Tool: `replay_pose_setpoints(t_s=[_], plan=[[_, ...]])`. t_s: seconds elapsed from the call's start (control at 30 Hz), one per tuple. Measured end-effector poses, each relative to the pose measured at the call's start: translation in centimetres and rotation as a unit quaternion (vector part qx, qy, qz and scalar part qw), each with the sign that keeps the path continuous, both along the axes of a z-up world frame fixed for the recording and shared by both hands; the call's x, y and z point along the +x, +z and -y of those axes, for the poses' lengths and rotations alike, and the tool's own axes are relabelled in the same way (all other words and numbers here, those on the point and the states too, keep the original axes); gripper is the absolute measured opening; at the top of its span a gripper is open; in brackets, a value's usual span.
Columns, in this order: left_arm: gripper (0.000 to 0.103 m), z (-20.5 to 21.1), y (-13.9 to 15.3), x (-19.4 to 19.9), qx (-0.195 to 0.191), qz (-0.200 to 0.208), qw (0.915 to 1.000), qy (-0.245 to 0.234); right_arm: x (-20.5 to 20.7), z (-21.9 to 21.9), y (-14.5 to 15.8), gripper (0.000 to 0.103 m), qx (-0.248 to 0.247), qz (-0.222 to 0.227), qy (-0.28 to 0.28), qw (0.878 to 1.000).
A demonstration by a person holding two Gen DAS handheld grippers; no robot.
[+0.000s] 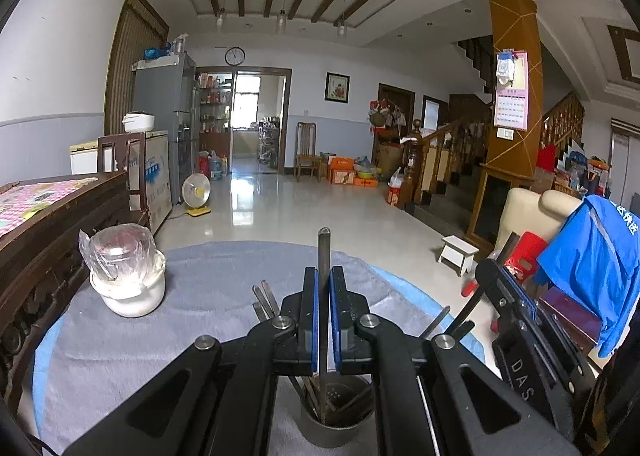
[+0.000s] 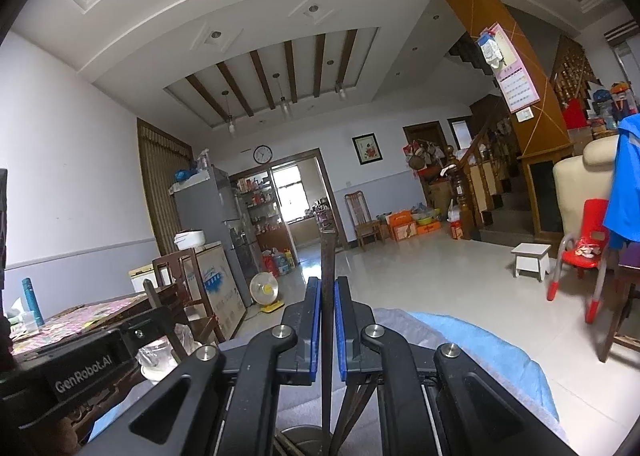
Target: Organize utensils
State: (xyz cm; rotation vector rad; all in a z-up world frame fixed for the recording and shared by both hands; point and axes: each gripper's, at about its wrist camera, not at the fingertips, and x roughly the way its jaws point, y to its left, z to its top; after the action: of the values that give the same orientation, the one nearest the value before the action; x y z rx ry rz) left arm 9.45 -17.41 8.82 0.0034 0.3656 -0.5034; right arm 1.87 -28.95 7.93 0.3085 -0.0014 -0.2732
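- The left gripper point(image 1: 324, 276), black with blue pads, has its jaws pressed narrow on a thin dark chopstick point(image 1: 324, 248) that stands upright between the pads, its tip rising above them.
- The lower end of that chopstick reaches down into a round grey metal utensil cup point(image 1: 338, 420) directly under the gripper, at the near edge of the table.
- Several more dark sticks lean inside the cup, and its perforated bottom shows between them.
- A few loose dark chopsticks point(image 1: 264, 300) lie on the grey cloth point(image 1: 160, 336), just left of the left gripper; another lies to its right.
- The cloth covers a round table with a light blue layer point(image 1: 44, 360) showing at its rim.
- A white ceramic jar topped with a clear plastic bag point(image 1: 128, 276) stands on the far left part of the cloth, well apart from the cup.
- The right gripper point(image 2: 327, 292), of the same black and blue build, is clamped tight on a second dark chopstick point(image 2: 328, 256), also upright and slightly tilted.
- That second stick runs down toward the cup's rim point(image 2: 304, 436), seen dimly at the bottom of the right wrist view; whether its end is inside cannot be told.
- In the left wrist view the right gripper's body appears on the right, near the table's edge.
- A red plastic chair point(image 2: 588, 248) and a small white stool point(image 2: 530, 258) stand far right on the tiled floor.
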Motion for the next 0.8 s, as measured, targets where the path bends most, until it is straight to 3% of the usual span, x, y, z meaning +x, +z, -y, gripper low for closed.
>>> replay_pose_setpoints(t_s=[0.4,0.5,0.53,0.57,0.63,0.7,0.73,0.77,0.8], plan=[[0.008,-1.4,0.6,-1.2,0.013,0.005,0.9999,0.001,0.3,0.1,-0.4,0.009,0.015,-0.034,0.042,0.998],[0.032,-2.7,0.7,-1.7,0.011,0.005,0.9999,0.009,0.1,0.0,-0.4,0.009,0.019,-0.039,0.052,0.998],[0.048,-3.1,0.8,-1.9,0.012,0.005,0.9998,0.013,0.0,0.0,-0.3,0.01,0.02,-0.041,0.055,0.997],[0.056,-3.5,0.8,-2.1,0.014,0.006,0.9997,0.018,-0.1,-0.1,-0.2,0.011,0.02,-0.043,0.059,0.997],[0.058,-4.5,0.7,-2.6,0.026,0.01,0.999,0.034,-0.3,-0.2,0.0,0.014,0.02,-0.045,0.066,0.997],[0.065,-5.1,0.4,-2.9,0.047,0.005,0.9979,0.044,-0.7,-0.3,0.2,0.019,0.023,-0.045,0.073,0.996],[0.07,-5.4,0.2,-3.0,0.055,0.002,0.9972,0.051,-0.8,-0.3,0.3,0.03,0.025,-0.045,0.076,0.996],[0.072,-5.8,0.1,-3.1,0.059,-0.002,0.9966,0.057,-1.0,-0.3,0.4,0.053,0.03,-0.043,0.078,0.996],[0.073,-6.2,-0.2,-3.2,0.064,-0.008,0.996,0.062,-1.5,-0.1,0.4,0.069,0.038,-0.036,0.078,0.996]])
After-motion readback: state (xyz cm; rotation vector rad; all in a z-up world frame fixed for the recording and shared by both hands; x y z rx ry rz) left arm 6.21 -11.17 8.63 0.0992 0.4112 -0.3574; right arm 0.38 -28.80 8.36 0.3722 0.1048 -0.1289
